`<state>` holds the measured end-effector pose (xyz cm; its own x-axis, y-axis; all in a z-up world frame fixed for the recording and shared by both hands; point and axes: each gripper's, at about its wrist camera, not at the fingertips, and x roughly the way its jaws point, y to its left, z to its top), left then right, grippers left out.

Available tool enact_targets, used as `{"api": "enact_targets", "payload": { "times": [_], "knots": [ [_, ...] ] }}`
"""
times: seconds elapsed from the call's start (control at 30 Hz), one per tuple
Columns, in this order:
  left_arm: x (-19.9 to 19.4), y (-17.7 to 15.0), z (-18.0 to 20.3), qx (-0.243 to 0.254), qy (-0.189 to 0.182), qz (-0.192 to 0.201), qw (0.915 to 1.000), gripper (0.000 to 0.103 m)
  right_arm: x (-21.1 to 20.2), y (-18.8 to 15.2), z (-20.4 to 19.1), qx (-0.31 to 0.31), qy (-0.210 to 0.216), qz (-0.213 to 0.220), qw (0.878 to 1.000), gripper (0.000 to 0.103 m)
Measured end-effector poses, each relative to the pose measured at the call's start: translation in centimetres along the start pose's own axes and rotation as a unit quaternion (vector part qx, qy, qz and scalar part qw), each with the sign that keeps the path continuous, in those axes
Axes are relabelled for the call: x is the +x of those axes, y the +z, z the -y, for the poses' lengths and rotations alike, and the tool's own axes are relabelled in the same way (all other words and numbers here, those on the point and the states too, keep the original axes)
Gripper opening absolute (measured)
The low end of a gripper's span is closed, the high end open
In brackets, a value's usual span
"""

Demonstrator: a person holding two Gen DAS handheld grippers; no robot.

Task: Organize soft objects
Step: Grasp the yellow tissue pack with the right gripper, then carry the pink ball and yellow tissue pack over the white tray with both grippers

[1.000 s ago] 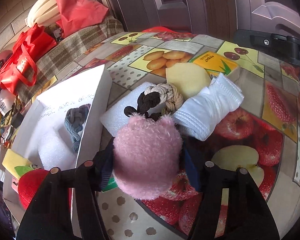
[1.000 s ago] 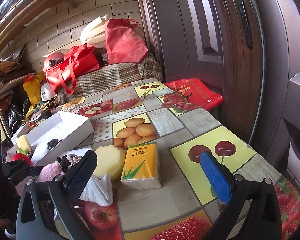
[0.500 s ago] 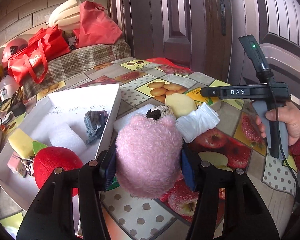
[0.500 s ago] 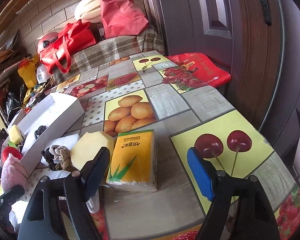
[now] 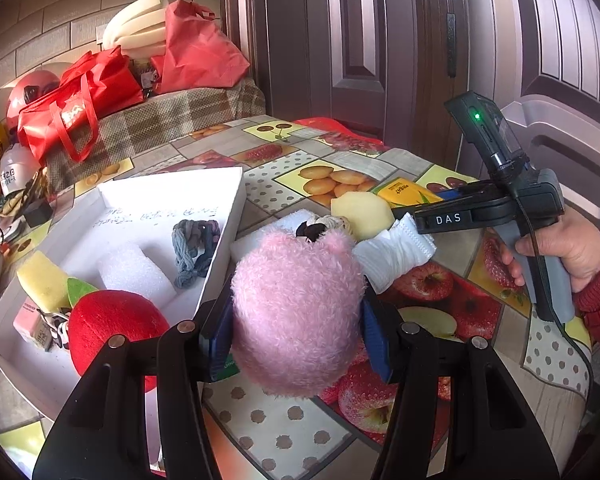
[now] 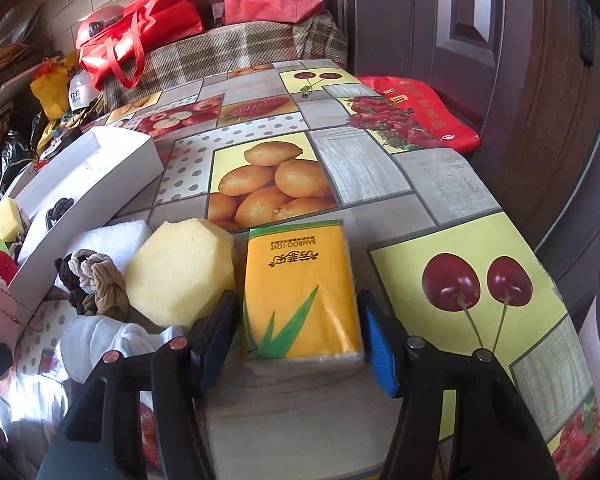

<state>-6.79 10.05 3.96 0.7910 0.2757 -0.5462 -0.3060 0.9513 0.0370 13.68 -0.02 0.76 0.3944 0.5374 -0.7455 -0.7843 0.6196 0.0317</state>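
**Two soft things in play beside the white box**

The fruit-print table (image 6: 380,176) carries everything. The white box (image 5: 224,240) lies at ten o'clock in the left wrist view, already holding a red plush fruit (image 5: 116,328), a white foam block (image 5: 136,272), a yellow sponge (image 5: 44,280) and a grey knotted rope (image 5: 192,248).

The left gripper (image 5: 296,332) is clamped about a third open on the pink plush toy (image 5: 296,312), both pads dented into the fur, the toy raised just off the box's near wall.

The right gripper (image 6: 296,336) has just been closing around the yellow tissue pack (image 6: 300,292), which lies flat at six o'clock in its view. The jaws straddle the pack; the right pad looks to be against its edge, but a sliver of gap shows on the left, so I judge no grip yet.

Risks: the slick wrapper could squirt forward under uneven squeeze, nudging the yellow foam piece (image 6: 180,276) at nine o'clock. The plush, gripped low on its body, may roll out during the carry
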Motion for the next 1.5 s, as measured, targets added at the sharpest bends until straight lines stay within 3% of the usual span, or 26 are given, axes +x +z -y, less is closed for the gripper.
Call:
{"api": "enact_targets", "payload": {
  "times": [0.07,0.17,0.37,0.47,0.57,0.9,1.5],
  "knots": [
    [-0.2,0.0,-0.2,-0.002,0.0,0.005,1.0,0.055,0.0,0.1,-0.1,-0.006,0.003,0.002,1.0,0.049],
    [-0.8,-0.1,-0.4,-0.008,-0.002,0.019,0.9998,0.055,-0.8,0.0,1.1,0.025,0.006,0.023,0.999,0.049],
    [-2.6,-0.3,-0.7,-0.017,-0.006,0.062,0.9979,0.055,-6.3,-2.5,4.9,0.133,0.034,0.156,0.978,0.049],
    [-3.2,-0.3,-0.6,-0.015,-0.002,0.077,0.9969,0.055,-8.6,-3.6,4.9,0.147,0.05,0.205,0.966,0.049],
    [-3.6,-0.4,-0.8,-0.018,-0.001,0.089,0.9959,0.055,-10.1,-3.8,3.2,0.122,0.041,0.239,0.962,0.049],
    [-4.5,-0.9,-2.9,-0.025,0.034,0.112,0.9928,0.055,-10.3,-3.3,-4.8,0.03,0.085,0.258,0.962,0.049],
    [-5.3,-2.0,-9.8,-0.064,0.112,0.119,0.9844,0.055,-8.2,-2.8,-10.7,-0.05,0.105,0.239,0.964,0.049]
  ]
}}
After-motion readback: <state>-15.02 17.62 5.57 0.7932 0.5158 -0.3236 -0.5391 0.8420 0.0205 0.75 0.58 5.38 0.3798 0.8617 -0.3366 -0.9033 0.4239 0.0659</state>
